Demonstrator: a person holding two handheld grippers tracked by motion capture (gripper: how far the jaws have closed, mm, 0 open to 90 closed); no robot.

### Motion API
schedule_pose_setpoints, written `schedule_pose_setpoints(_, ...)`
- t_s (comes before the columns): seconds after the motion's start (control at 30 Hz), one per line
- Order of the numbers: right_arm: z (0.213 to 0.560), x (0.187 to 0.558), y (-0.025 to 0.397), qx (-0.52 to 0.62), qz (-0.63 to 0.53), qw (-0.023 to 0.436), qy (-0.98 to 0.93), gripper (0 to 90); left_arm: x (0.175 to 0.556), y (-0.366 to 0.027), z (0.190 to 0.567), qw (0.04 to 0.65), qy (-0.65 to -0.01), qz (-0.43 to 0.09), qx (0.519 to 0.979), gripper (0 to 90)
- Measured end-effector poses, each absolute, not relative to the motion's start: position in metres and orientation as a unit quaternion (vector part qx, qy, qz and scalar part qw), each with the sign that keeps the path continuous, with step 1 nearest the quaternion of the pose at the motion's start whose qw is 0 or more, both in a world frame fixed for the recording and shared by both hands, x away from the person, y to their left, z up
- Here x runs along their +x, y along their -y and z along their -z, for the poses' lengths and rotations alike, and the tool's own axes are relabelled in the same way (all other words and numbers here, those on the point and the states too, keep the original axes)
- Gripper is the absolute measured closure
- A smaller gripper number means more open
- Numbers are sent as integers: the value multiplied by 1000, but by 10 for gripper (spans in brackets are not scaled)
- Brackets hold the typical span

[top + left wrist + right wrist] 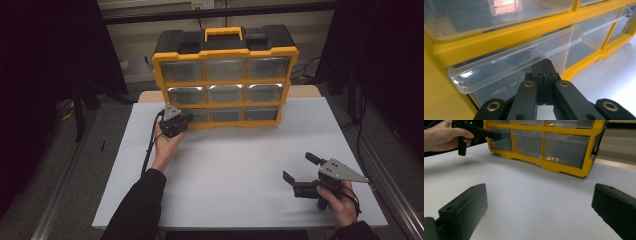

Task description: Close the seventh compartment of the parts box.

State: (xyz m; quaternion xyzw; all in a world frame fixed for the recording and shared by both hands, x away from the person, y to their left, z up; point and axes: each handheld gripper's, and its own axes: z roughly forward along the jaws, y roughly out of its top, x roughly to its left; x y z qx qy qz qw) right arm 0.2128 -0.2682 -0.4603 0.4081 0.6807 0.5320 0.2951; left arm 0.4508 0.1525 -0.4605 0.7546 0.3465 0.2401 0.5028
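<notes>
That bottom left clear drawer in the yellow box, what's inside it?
The bottom left clear plastic drawer looks empty through its front. The closed left tool and glare cover part of it, so its back stays hidden.

The surface (235, 165) is a flat white rectangular top, set lengthwise across the high view, with a strip of pale wood showing along its far edge. One item stands directly on it: a yellow and black organizer (225, 75), upright at the far edge, centred slightly left. Its clear drawers face the near side in three rows of three. Its yellow base (544, 163) touches the surface along its full width. The white area in front of the organizer shows only soft shadows. Grey floor (75, 165) surrounds the surface on both sides.
</notes>
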Motion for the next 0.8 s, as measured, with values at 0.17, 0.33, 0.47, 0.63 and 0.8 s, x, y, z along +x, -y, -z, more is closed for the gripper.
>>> schedule_pose_setpoints(0.17,461,211,269,409,-534,295,-679,2,456,-150,462,507,-357,-234,749,900)
schedule_pose_setpoints(0.33,461,210,271,412,-533,298,-676,2,457,-148,462,508,-349,-236,751,900)
schedule_pose_setpoints(0.47,461,210,272,413,-535,298,-674,3,457,-147,463,505,-350,-238,752,900)
schedule_pose_setpoints(0.63,460,211,270,412,-534,294,-677,2,456,-149,464,499,-356,-238,753,900)
schedule_pose_setpoints(0.8,460,211,270,410,-534,295,-678,3,455,-155,465,501,-356,-236,753,900)
